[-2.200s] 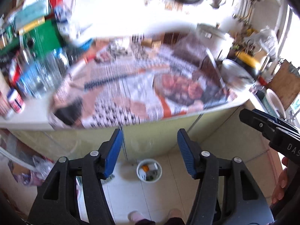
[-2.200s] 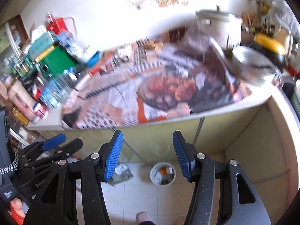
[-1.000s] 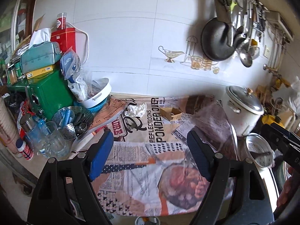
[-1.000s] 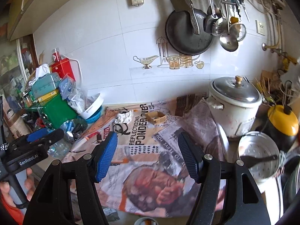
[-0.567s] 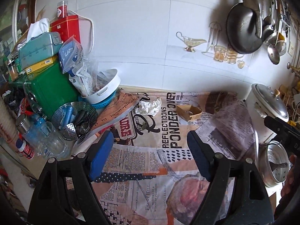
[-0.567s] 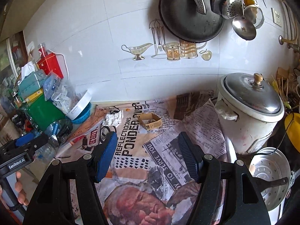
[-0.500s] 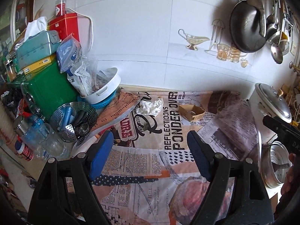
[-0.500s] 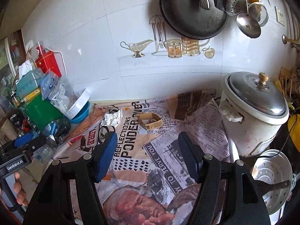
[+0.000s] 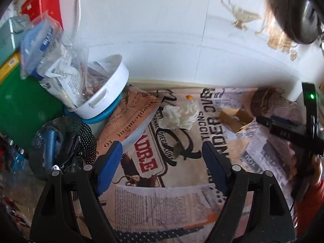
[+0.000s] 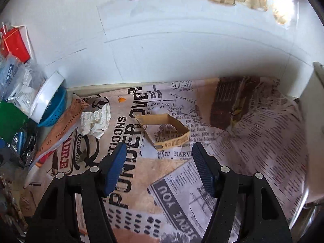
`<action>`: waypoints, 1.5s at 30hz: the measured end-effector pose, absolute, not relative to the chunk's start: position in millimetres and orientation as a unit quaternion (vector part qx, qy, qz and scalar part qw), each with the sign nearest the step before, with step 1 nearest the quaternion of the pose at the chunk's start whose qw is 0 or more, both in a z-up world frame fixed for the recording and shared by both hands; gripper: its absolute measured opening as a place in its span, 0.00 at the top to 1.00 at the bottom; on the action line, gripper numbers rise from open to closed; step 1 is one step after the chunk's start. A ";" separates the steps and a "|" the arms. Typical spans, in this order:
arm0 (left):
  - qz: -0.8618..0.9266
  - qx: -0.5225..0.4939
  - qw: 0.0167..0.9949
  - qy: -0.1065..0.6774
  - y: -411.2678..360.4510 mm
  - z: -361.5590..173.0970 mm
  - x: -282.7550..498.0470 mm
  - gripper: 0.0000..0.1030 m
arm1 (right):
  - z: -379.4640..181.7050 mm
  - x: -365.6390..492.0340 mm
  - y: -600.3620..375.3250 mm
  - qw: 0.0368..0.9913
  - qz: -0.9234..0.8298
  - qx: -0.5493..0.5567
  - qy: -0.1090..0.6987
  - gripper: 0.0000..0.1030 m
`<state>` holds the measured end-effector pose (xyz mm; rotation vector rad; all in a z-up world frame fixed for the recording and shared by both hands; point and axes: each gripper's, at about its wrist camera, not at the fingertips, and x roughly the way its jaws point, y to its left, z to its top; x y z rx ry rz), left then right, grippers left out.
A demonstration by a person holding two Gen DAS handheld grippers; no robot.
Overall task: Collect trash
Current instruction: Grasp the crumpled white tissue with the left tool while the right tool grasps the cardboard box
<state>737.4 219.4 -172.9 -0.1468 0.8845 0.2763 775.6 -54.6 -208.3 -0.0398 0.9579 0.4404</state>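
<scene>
white tiled wall (image 10: 162, 50), newspaper-covered counter (image 10: 253, 141)

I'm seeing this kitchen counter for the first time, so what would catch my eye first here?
Probably the loud newspaper covering the counter, with its big black headline letters. On it lie a crumpled white paper wad and an open cardboard sleeve, both lying apart near the wall. The left gripper and right gripper hover with jaws open, holding nothing.

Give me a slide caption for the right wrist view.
Open right gripper nears a cardboard sleeve on the newspaper; crumpled tissue lies to its left.
</scene>
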 end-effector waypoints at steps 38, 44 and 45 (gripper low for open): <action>0.055 -0.111 0.858 0.499 250.1 -308.6 886.5 0.58 | -256.3 779.2 -46.1 0.837 0.216 0.007 0.503 0.81; 0.056 -0.087 0.867 0.488 227.1 -296.3 876.0 0.83 | -234.9 757.5 -77.8 0.851 0.196 0.031 0.487 0.82; 0.058 -0.086 0.868 0.485 223.6 -292.2 872.6 0.84 | -230.4 753.1 -82.6 0.853 0.195 0.033 0.484 0.82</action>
